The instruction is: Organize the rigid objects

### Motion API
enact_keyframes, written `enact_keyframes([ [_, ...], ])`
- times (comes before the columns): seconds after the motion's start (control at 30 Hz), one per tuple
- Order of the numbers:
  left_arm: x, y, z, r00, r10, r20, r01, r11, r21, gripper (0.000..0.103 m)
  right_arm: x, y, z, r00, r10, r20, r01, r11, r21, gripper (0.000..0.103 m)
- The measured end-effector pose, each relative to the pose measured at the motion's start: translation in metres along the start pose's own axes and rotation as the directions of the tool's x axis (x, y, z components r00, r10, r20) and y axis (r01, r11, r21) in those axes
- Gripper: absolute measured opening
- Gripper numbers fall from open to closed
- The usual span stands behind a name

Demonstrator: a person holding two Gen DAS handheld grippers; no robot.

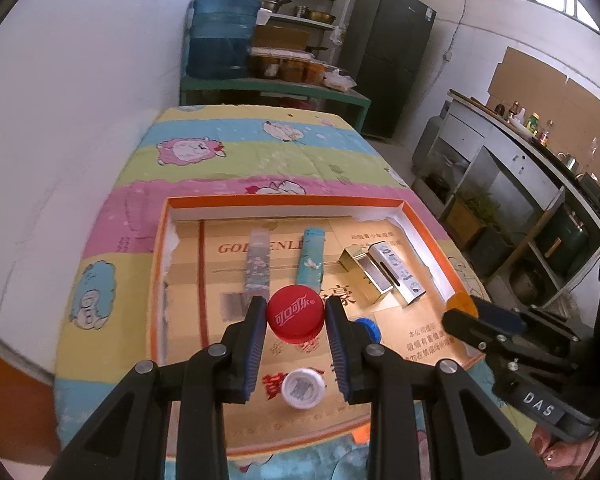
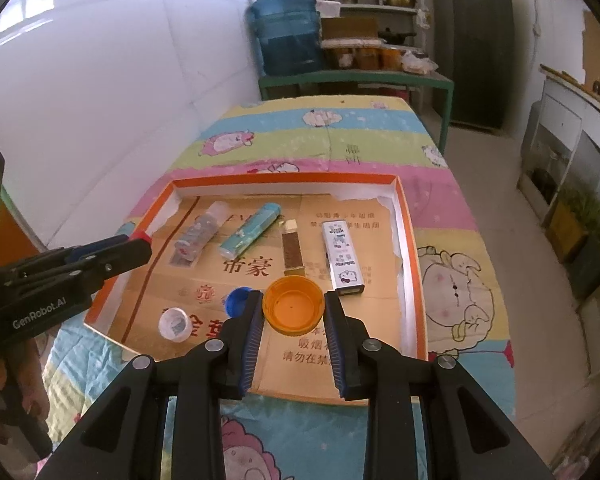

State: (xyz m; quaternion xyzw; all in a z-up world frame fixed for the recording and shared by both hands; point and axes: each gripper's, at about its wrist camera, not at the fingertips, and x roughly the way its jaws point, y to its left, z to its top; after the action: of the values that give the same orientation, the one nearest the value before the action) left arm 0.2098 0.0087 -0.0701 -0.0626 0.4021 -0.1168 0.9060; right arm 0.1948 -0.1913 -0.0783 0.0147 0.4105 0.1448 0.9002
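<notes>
We are gripping a red bottle cap (image 1: 295, 314) with the left gripper (image 1: 296, 320), its jaws closing on the cap's sides, while the right gripper (image 2: 294, 312) is pinching an orange cap (image 2: 293, 304) open side up. Both are hanging over the near edge of an orange-rimmed cardboard tray (image 2: 408, 240), where white (image 1: 302, 388) and blue caps (image 2: 238, 300) are lying on a cartoon-print quilt (image 1: 236, 152) in a storeroom.

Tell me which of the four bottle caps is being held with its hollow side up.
The orange plastic cap, gripped by the right gripper. The red cap shows its printed top; the white cap and blue cap lie loose.
</notes>
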Motion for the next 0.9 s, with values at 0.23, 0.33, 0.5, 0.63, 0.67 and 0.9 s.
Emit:
enact_keyframes([
  [0.23, 0.03, -0.008, 0.0, 0.999, 0.003, -0.044, -0.002, 1.0, 0.013, 0.031, 0.024, -0.012, -0.002, 1.0, -0.009, -0.029, 0.009, 1.0, 0.016, 0.03],
  [0.33, 0.039, -0.01, 0.0, 0.998, 0.01, -0.058, -0.009, 1.0, 0.021, 0.031, 0.033, -0.015, -0.002, 0.999, -0.006, -0.041, 0.007, 1.0, 0.018, 0.03],
  [0.5, 0.052, -0.01, 0.001, 0.996, 0.016, -0.082, -0.013, 0.999, 0.029, 0.031, 0.044, -0.017, 0.0, 0.998, -0.006, -0.055, 0.006, 1.0, 0.01, 0.03],
  [0.63, 0.059, -0.011, 0.0, 0.995, 0.02, -0.095, -0.016, 0.999, 0.035, 0.031, 0.05, -0.017, 0.001, 0.998, -0.007, -0.061, 0.008, 1.0, 0.006, 0.03],
  [0.67, 0.061, -0.01, 0.0, 0.995, 0.02, -0.097, -0.017, 0.999, 0.035, 0.031, 0.051, -0.017, 0.001, 0.998, -0.008, -0.063, 0.008, 1.0, 0.005, 0.03],
  [0.9, 0.074, -0.009, -0.002, 0.993, 0.03, -0.118, -0.024, 0.998, 0.05, 0.031, 0.061, -0.016, -0.001, 0.996, -0.016, -0.087, 0.015, 1.0, -0.005, 0.031],
])
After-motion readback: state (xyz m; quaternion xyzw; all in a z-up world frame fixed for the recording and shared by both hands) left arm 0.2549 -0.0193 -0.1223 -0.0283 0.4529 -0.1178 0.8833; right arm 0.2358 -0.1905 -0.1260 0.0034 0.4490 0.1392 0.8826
